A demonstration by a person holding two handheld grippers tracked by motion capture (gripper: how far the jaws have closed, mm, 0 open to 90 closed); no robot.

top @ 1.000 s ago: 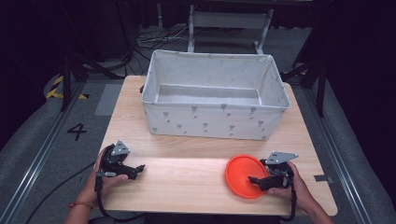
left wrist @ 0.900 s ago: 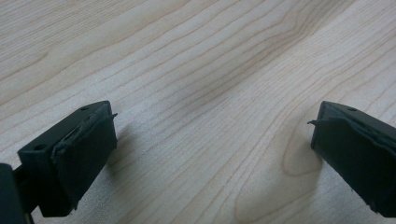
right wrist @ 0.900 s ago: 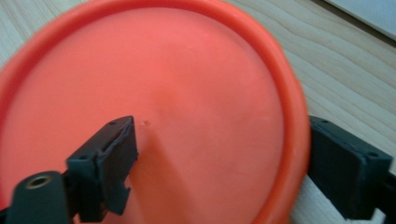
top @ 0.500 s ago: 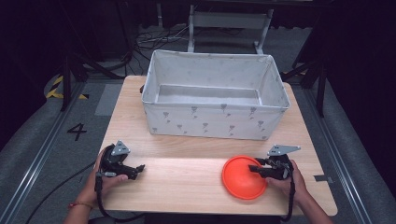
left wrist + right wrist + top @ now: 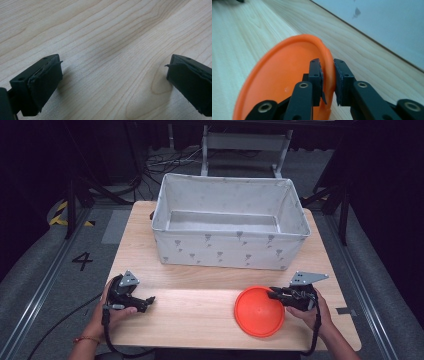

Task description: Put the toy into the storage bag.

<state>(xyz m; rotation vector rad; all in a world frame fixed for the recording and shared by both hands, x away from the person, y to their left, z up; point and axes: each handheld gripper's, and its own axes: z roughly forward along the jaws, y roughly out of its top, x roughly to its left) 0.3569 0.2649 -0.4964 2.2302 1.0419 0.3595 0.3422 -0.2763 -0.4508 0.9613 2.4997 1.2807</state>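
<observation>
- The high view looks forward and down over the whole table (image 5: 200, 320).
- The left gripper view sits close above bare wood.
- The right gripper view looks low along the table toward the orange plate (image 5: 287, 75), shared with the high view (image 5: 260, 312).

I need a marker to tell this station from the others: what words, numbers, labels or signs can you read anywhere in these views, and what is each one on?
"4": a black numeral on the grey floor, left of the wooden table.
The fabric bin carries small grey printed motifs, no lettering.
A yellow-and-black hazard stripe lies on the floor farther back; no words on it.
The orange plate bears no readable text.
</observation>
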